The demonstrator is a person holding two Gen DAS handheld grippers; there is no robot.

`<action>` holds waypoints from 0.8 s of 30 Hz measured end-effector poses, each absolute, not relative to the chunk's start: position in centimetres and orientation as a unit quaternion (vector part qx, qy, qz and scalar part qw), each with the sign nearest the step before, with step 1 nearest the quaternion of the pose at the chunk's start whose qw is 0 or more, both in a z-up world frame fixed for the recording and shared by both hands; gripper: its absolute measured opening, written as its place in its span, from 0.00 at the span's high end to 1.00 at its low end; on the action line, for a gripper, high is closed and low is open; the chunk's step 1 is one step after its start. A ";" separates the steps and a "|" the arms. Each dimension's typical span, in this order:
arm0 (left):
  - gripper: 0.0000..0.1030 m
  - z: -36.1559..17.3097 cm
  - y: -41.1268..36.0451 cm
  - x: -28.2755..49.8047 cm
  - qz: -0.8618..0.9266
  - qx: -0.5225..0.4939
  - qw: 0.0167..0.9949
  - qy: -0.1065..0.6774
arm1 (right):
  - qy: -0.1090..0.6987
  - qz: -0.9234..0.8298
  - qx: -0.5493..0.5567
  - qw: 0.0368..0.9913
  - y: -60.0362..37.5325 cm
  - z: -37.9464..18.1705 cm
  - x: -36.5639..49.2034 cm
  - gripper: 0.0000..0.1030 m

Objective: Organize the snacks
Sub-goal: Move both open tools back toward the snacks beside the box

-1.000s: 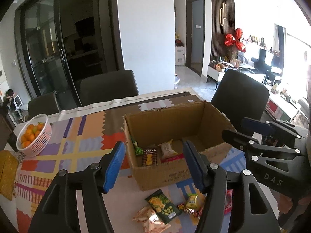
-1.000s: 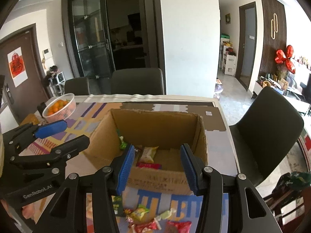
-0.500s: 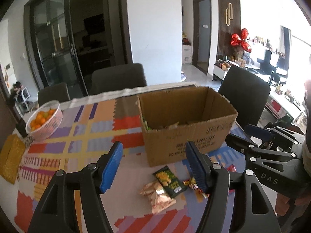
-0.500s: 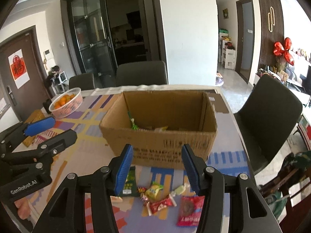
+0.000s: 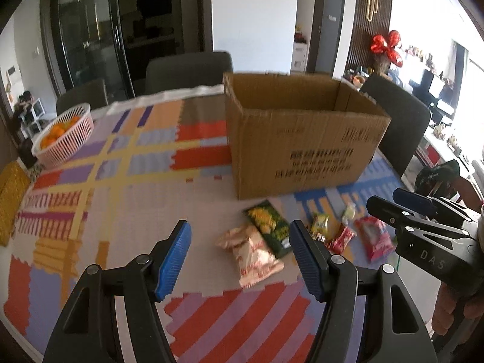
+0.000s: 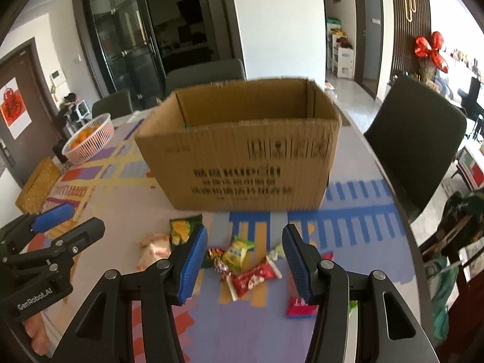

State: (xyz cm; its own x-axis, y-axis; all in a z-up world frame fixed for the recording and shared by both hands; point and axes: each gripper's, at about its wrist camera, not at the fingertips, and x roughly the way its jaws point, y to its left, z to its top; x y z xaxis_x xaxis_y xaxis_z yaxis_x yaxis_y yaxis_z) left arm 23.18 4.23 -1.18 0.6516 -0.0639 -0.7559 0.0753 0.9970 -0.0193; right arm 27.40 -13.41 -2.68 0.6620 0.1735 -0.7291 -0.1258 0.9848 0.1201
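Observation:
An open cardboard box (image 5: pixel 302 148) (image 6: pixel 242 157) stands on the patterned tablecloth; its inside is hidden from here. In front of it lie loose snacks: a green packet (image 5: pixel 267 220), a beige packet (image 5: pixel 252 251), a yellow one (image 6: pixel 237 252), a red one (image 6: pixel 254 278) and a pink one (image 5: pixel 373 237). My left gripper (image 5: pixel 240 260) hovers open above the beige and green packets, holding nothing. My right gripper (image 6: pixel 243 261) hovers open over the yellow and red snacks, also holding nothing. Each gripper shows in the other's view at the side.
A pink basket of oranges (image 5: pixel 65 134) sits at the far left of the table, with a yellow woven mat (image 6: pixel 37 186) near it. Dark chairs (image 6: pixel 414 142) stand behind and to the right. The table's edge curves close on the right.
Both grippers have come down and back from over the box toward the loose snacks in front of it. The box's contents have dropped out of sight behind its front wall.

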 end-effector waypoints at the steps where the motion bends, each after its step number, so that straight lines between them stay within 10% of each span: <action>1: 0.35 -1.7 4.3 23.2 -0.039 0.006 0.907 0.419 | 0.410 0.082 0.028 0.908 -13.3 -3.2 27.4 0.49; 24: 0.38 -9.1 5.1 25.7 -0.067 -0.023 0.881 0.468 | 0.492 0.044 0.064 0.867 -13.5 -11.3 28.6 0.49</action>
State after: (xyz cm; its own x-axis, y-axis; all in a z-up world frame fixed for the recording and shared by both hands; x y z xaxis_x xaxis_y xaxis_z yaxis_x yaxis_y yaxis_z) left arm 25.67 5.11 -9.08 0.5530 -0.1388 -0.8215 0.0964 0.9901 -0.1024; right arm 28.63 -13.49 -11.32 0.5117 0.1402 -0.8477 -0.0132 0.9878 0.1553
